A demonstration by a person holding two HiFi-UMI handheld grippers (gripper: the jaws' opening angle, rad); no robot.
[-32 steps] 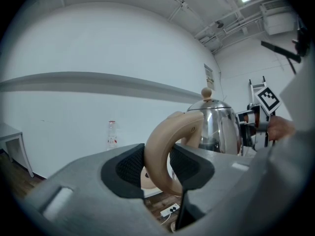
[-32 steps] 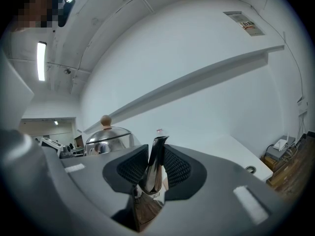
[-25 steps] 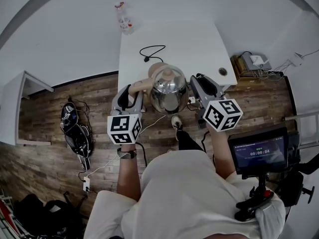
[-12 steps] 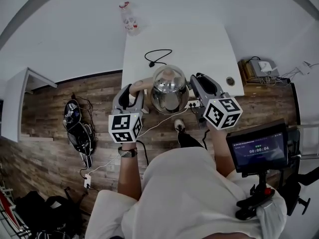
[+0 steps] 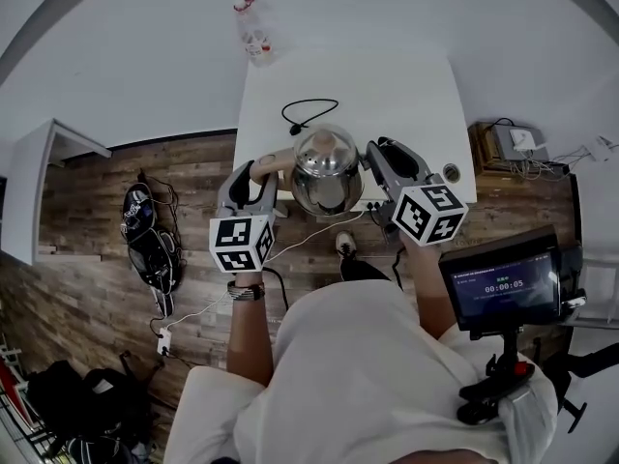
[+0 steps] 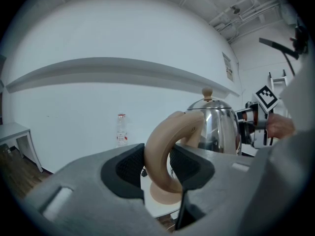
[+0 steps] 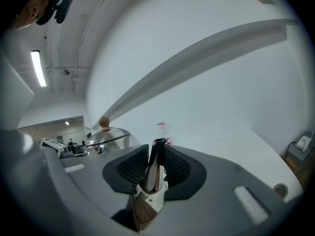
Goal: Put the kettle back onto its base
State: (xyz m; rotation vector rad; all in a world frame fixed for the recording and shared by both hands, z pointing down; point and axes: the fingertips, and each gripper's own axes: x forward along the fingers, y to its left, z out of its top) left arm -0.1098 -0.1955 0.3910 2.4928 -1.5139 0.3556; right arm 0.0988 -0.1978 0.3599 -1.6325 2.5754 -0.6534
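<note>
The steel kettle hangs over the white desk's near edge, its handle-to-spout axis running crosswise, left gripper jaws clamped on the wooden handle, right gripper jaws on the spout; no base shows.

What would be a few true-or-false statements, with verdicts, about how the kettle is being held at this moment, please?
1. The left gripper is shut on the handle of the kettle. True.
2. The right gripper is open with nothing between its jaws. False: it is shut on the spout.
3. A black cord lies on the white table beyond the kettle. True.
4. The plastic bottle lies on the wooden floor beside the person's foot. False: it stands upright at the table's far corner.
</note>
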